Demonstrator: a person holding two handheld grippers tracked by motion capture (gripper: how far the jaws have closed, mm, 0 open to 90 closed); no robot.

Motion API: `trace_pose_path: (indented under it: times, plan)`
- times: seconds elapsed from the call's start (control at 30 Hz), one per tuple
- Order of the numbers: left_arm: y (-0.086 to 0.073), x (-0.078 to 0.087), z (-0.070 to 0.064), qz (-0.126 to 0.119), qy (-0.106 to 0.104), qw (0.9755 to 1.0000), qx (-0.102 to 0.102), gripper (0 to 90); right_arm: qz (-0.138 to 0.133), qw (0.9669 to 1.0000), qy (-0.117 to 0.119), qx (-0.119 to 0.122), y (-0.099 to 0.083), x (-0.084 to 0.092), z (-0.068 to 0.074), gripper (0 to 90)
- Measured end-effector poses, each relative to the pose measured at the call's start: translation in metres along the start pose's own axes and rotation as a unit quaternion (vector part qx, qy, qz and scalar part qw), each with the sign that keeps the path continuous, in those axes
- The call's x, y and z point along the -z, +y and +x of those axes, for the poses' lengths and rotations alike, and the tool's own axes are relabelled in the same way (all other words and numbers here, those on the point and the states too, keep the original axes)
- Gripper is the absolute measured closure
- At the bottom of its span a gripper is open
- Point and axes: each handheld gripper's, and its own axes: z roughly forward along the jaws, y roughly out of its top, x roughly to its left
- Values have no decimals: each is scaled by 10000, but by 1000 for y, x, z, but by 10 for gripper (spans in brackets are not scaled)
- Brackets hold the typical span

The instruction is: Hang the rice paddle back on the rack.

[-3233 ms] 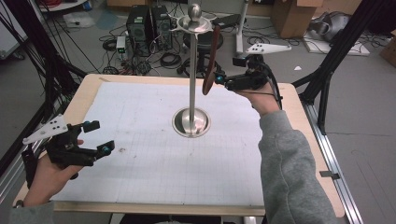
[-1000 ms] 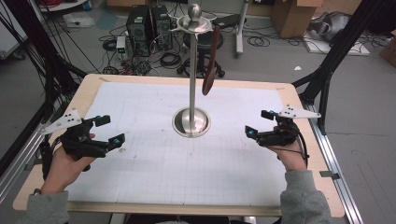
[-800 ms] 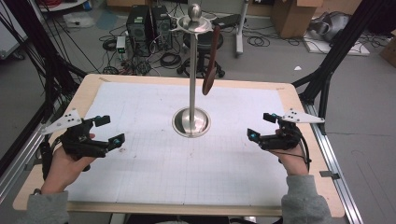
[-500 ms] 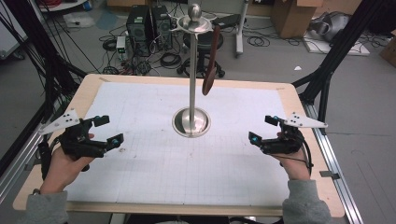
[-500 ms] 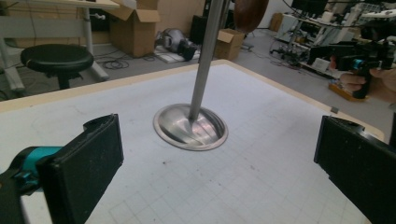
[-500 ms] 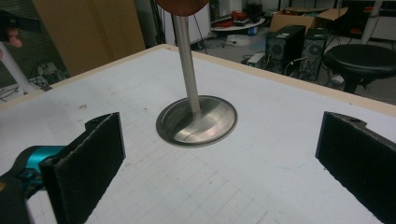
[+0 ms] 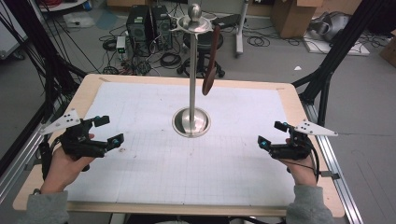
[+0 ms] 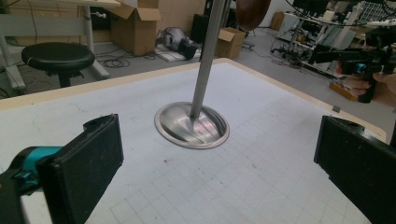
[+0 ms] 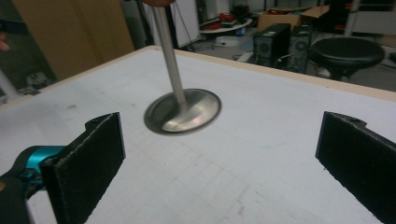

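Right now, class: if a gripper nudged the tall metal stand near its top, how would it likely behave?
The metal stand would probably resist tipping: its wide domed base sits flat. A high push gives leverage, so it might rock. The brown utensil hangs from the top and would likely swing.

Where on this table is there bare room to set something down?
The mat is bare between the left gripper and right gripper, in front of the stand. Both back corners are bare too. Only the centre, at the stand's base, is taken.
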Motion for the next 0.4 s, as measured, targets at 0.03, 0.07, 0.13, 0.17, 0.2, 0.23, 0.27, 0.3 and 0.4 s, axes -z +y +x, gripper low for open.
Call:
trace_pose_path:
  times: [0.03,0.07,0.13,0.17,0.2,0.23,0.27,0.3,0.4]
  plan:
    - [0,0,0,10,15,10000,-6,18,0,10000,0,0,0,0,0,1]
    - [0,0,1,9,29,10000,-16,18,14,10000,-61,-50,-4,2,-2,1]
    - [-1,0,1,19,35,10000,-23,18,-2,10000,-66,-73,-6,3,-3,1]
    - [-1,0,1,19,35,10000,-23,18,-2,10000,-66,-73,-6,3,-3,1]
    - [-1,-1,2,23,54,10000,-24,18,-16,10000,-40,-78,-7,4,-4,1]
    - [-1,-1,2,23,54,10000,-24,18,-21,10000,-22,-84,-8,4,-4,1]
    - [-1,-1,2,15,75,10000,-30,18,-2,10000,10,-88,-8,3,-3,1]
    - [-1,-1,2,15,75,10000,-30,18,-2,10000,10,-88,-8,3,-3,1]
    - [-1,-2,2,30,87,9999,-63,18,12,9998,170,-64,-7,-1,-1,1]
